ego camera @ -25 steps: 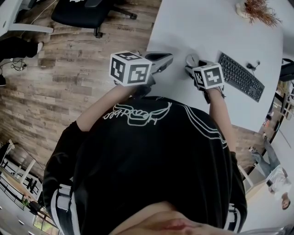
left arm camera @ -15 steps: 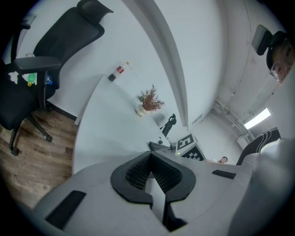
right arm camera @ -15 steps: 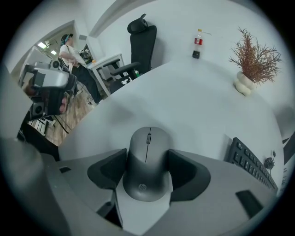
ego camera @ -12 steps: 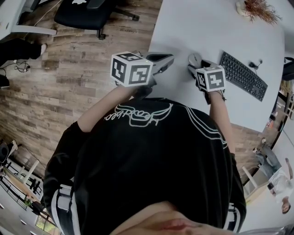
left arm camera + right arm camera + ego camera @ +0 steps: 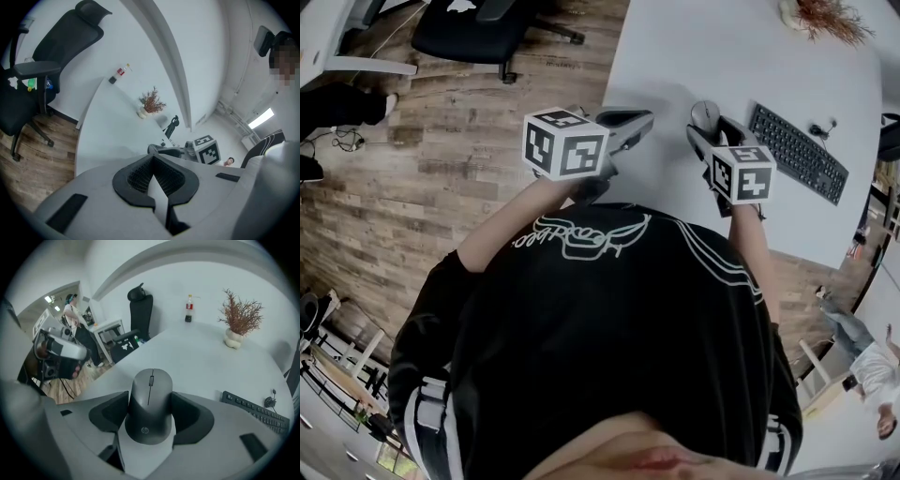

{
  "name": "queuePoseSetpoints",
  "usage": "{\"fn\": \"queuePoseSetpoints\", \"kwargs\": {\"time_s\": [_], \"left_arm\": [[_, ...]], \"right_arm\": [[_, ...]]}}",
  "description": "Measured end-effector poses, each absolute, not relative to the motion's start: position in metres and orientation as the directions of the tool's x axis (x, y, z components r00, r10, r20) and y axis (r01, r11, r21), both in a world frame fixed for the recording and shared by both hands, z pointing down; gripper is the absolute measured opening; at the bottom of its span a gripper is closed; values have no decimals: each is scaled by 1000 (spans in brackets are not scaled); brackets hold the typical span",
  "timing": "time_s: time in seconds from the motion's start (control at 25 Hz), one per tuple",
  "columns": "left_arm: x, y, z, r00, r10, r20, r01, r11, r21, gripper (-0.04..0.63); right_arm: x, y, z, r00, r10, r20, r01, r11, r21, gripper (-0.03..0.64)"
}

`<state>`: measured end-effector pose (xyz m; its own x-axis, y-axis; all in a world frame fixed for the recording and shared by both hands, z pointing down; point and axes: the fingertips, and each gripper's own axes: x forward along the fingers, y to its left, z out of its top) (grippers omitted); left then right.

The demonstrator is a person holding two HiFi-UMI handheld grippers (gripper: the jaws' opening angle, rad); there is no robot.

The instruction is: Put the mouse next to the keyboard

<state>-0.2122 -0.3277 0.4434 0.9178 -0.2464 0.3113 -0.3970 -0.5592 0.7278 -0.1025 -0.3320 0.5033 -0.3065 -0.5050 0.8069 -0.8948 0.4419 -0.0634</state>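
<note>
A grey mouse (image 5: 150, 404) sits between the dark pads of my right gripper (image 5: 150, 409), which is shut on it. In the head view the mouse (image 5: 705, 114) is over the white table (image 5: 722, 56), a short way left of the black keyboard (image 5: 797, 155), with the right gripper (image 5: 707, 129) behind it. The keyboard (image 5: 255, 411) lies to the right of the mouse, apart from it. My left gripper (image 5: 639, 122) hovers at the table's near left edge, and its jaws (image 5: 154, 180) are shut with nothing in them.
A dried plant in a pot (image 5: 239, 319) and a small bottle (image 5: 189, 308) stand at the table's far side. A small cabled item (image 5: 817, 131) lies behind the keyboard. A black office chair (image 5: 478, 23) stands on the wood floor to the left.
My right gripper has carried the mouse a little to the right, nearer the keyboard's left end. The left gripper has stayed in place.
</note>
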Motion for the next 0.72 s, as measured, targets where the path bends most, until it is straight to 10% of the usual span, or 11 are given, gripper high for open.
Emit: {"fn": "queuePoseSetpoints", "kwargs": {"time_s": [0.72], "left_arm": [[-169, -314, 387, 954, -206, 216, -298, -710, 638, 6]], "right_arm": [[-68, -281, 371, -321, -846, 425, -943, 245, -224, 258]]}}
